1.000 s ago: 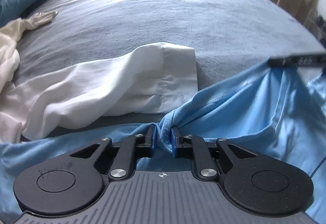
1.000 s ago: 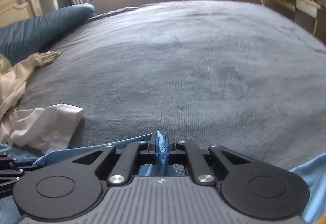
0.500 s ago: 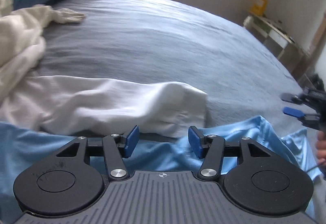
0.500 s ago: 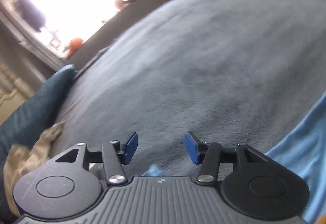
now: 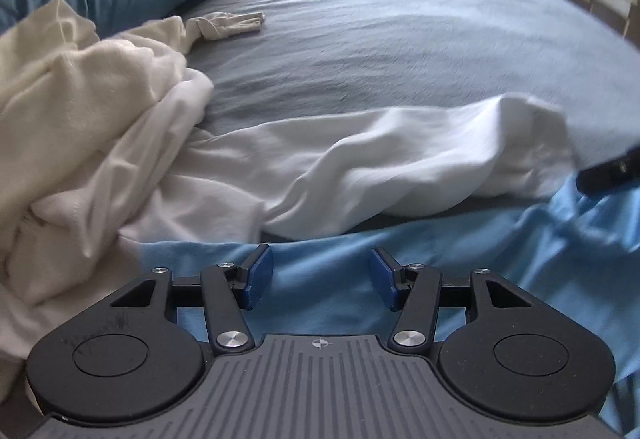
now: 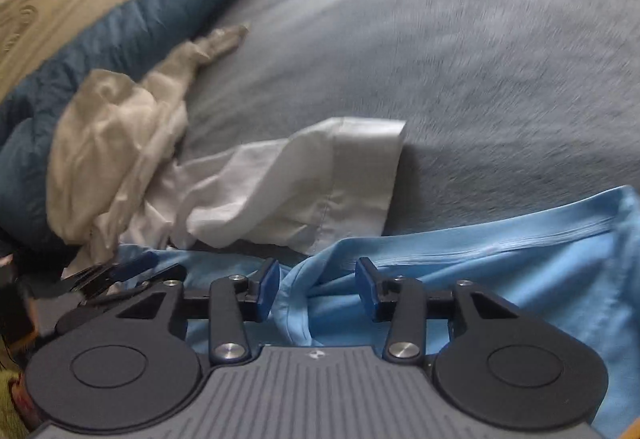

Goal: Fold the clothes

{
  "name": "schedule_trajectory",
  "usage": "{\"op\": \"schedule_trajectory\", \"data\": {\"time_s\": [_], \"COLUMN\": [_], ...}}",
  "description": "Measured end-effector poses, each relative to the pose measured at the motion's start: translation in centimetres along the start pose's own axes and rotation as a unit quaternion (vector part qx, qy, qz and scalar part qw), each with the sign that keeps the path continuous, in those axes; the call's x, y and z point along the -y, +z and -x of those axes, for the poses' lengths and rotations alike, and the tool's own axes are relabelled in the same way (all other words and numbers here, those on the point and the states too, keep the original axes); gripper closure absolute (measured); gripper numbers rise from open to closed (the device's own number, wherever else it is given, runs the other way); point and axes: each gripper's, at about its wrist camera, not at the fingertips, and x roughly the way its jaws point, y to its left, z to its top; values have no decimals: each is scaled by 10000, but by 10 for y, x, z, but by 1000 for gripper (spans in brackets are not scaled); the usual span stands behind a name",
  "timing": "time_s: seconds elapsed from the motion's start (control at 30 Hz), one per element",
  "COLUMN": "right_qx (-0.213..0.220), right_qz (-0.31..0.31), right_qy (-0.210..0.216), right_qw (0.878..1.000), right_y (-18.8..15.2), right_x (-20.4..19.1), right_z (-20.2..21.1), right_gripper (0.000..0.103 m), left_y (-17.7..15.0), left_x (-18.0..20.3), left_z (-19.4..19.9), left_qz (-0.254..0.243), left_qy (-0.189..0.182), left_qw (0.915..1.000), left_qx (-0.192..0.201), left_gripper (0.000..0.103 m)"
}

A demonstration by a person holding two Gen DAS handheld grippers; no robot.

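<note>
Blue shirt: spread, rumpled | left gripper jaws released | right gripper jaws closing, astride fold

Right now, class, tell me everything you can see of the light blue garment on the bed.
The light blue garment is soft, thin knit fabric, spread crumpled on the grey bedcover nearest both cameras. A stitched hem runs along its far edge, and a ridge of fabric rises between the right gripper's closing jaws, pads not yet pressing it. The left gripper hangs open over it. A white sleeve overlaps its far edge.
</note>
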Motion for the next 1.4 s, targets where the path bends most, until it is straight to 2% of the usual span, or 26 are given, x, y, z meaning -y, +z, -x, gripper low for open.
{"op": "schedule_trajectory", "data": {"time_s": [0.07, 0.2, 0.27, 0.3, 0.4, 0.57, 0.67, 0.7, 0.77, 0.8, 0.83, 0.9, 1.0, 1.1, 1.2, 1.27, 1.4], "right_qx": [-123, -365, -371, -316, 246, 998, 858, 716, 311, 137, -28, -219, -251, -62, 172, 412, 662], "right_qz": [-207, -464, -478, -451, -270, -485, -460, -356, 23, 250, 537, 1129, 1888, 1910, 1604, 1658, 2104], "right_qy": [-31, 72, 56, 44, -91, -240, -36, 45, 51, 21, -40, -224, -687, -1542, -1842, -2162, -1140], "right_qw": [9997, 9982, 9982, 9985, 9993, 9935, 9952, 9968, 9995, 9996, 9985, 9931, 9793, 9694, 9695, 9613, 9687], "right_y": [4, 10, 12, 14, 19, 29, 27, 25, 15, 10, 3, -11, -26, -29, -25, -25, -30], "right_x": [3, 8, 10, 10, 6, 22, 28, 27, 18, 13, 7, -6, -18, -9, 0, -6, -39], "right_z": [-8, -21, -22, -21, -6, 20, 32, 35, 36, 34, 32, 26, 18, 12, 23, 34, 46], "right_gripper": [65, 67, 79, 96, 99, 100, 97, 94, 79, 66, 61, 62, 103, 103, 103, 102, 99], "left_y": [-6, -11, -12, -12, -13, -13, -13, -13, -12, -12, -12, -13, -13, -13, -13, -12, -12], "left_x": [-5, -12, -13, -14, -15, -16, -16, -16, -16, -16, -16, -16, -14, -14, -15, -17, -19], "left_z": [-4, -6, -5, -6, -6, -7, -8, -8, -8, -8, -8, -8, -8, -9, -8, -5, -7], "left_qz": [-34, 49, 83, 96, 105, 88, 86, 82, 86, 85, 82, 74, 84, 135, 199, 213, 169], "left_qy": [111, 92, 91, 85, 62, 45, 38, 37, 33, 37, 44, 70, 123, 154, 159, 178, 306], "left_qw": [9999, 9999, 9999, 9999, 9999, 9999, 9999, 9999, 9999, 9999, 9999, 9999, 9999, 9998, 9997, 9996, 9994], "left_qx": [-80, -58, -51, -55, -57, -66, -72, -73, -75, -76, -73, -63, -43, -30, -16, 47, 46], "left_gripper": [50, 49, 49, 49, 49, 49, 49, 49, 49, 49, 49, 49, 49, 49, 49, 49, 49]}}
